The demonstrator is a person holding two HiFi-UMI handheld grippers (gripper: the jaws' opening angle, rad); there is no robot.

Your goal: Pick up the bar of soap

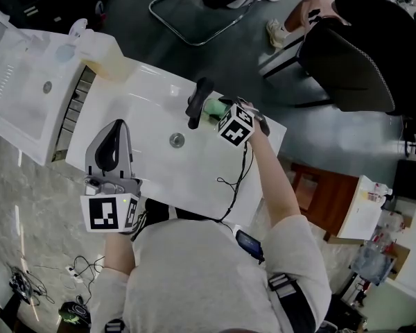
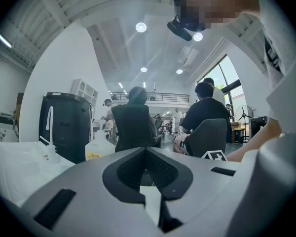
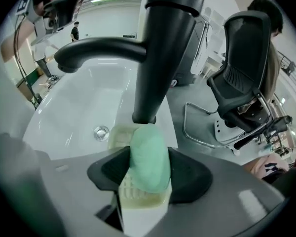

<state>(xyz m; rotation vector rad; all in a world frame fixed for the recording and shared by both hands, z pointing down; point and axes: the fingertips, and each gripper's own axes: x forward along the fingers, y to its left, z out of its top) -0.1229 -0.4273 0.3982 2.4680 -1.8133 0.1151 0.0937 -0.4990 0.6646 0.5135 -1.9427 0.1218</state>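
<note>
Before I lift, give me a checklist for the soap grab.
1. Soap between the right gripper jaws: ok, both pads touch its sides.
2. Soap free of the dish: cannot tell, the dish lies right under it.
3. Room around the grab: not ok, the faucet stands close behind the soap.
4. Left gripper out of the way: ok, shut, empty, at the near side of the sink.

The soap is showing mint green against a pale yellowish ridged dish, the tap is standing out black, and the basin is gleaming plain white.
</note>
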